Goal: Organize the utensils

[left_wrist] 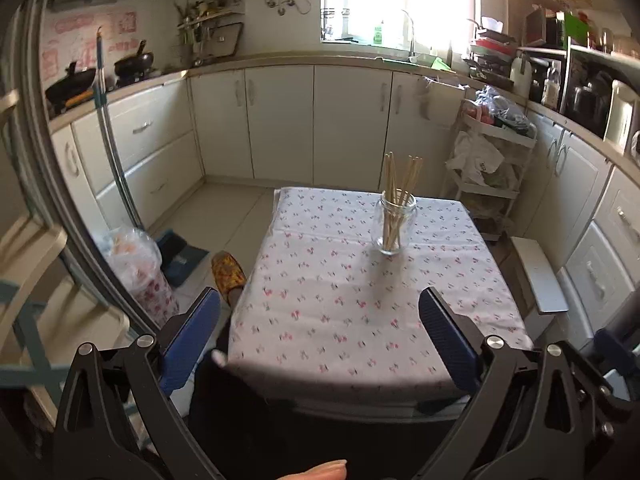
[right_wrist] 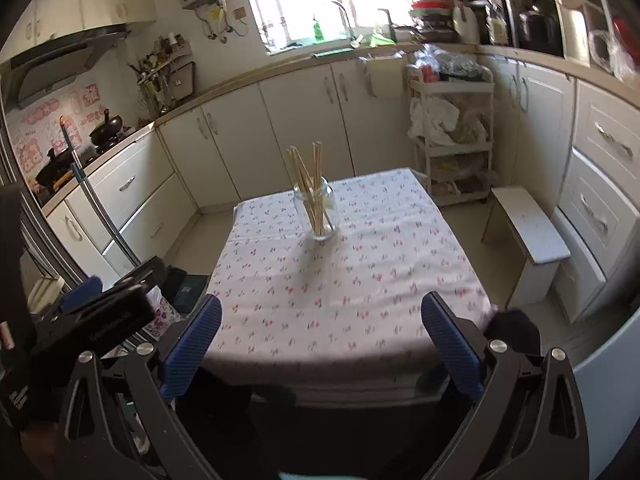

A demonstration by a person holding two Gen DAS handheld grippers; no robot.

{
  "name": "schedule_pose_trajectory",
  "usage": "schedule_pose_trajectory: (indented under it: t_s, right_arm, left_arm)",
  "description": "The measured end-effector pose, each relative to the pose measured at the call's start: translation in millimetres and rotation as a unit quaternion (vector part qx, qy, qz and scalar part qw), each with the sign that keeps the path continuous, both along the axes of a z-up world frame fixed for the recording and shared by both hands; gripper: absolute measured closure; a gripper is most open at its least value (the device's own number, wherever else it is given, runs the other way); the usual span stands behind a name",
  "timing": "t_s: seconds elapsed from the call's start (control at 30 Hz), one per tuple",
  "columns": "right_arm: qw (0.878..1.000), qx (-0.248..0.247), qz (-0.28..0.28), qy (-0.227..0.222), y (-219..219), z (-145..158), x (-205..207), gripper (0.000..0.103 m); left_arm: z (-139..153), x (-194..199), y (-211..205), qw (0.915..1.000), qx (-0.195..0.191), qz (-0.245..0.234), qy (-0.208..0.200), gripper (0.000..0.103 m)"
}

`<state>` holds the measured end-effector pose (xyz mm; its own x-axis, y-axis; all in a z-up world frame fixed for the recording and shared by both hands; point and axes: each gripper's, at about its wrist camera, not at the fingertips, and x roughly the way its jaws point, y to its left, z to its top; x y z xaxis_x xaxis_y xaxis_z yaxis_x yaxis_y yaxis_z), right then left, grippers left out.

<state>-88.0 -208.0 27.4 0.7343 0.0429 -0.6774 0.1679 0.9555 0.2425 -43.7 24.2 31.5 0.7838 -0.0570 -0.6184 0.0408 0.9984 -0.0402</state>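
Note:
A clear glass jar [left_wrist: 394, 226] [right_wrist: 317, 214] stands upright on the far half of the floral tablecloth [left_wrist: 360, 300] [right_wrist: 348, 280]. Several wooden chopsticks [left_wrist: 400, 184] [right_wrist: 310, 176] lean inside it, their tops fanning out above the rim. My left gripper [left_wrist: 320, 300] hovers above the near part of the table, open, with nothing between its blue pads. My right gripper [right_wrist: 322, 308] hangs likewise over the table's near edge, open wide and holding nothing. Both are well short of the jar. The left gripper's black body [right_wrist: 104, 308] shows at the left of the right wrist view.
White kitchen cabinets [left_wrist: 280, 120] run behind and around the table. A white rack [right_wrist: 452, 136] stuffed with bags stands at the far right, with a small white stool [right_wrist: 528, 236] beside the table. A plastic bag [left_wrist: 140, 264] and a yellow slipper [left_wrist: 228, 272] lie on the floor at left.

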Motion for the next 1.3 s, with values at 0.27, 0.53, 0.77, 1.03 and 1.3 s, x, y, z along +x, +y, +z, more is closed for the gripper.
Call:
schedule_pose_trajectory:
  t_s: [0.27,0.53,0.77,1.03,1.3]
  right_arm:
    - [1.000,0.008,0.016,-0.005,9,9,-15,0.007]
    - [1.000,-0.003,0.025,-0.014,17,15,-16,0.007]
    - [0.999,-0.004,0.029,-0.015,19,17,-17,0.007]
    - [0.999,-0.004,0.033,-0.014,20,18,-16,0.007]
    - [0.999,-0.006,0.035,-0.018,22,20,-17,0.007]
  left_arm:
    - [-4,-28,16,0.9993,0.006,-0.001,0.036,0.008]
    - [1,-31,20,0.9996,0.011,-0.004,0.026,0.008]
    - [0,-29,23,0.9996,0.008,0.005,0.028,0.008]
    - [0,-28,25,0.9995,0.009,0.003,0.029,0.008]
    - [0,-30,24,0.9996,0.004,0.000,0.027,0.008]
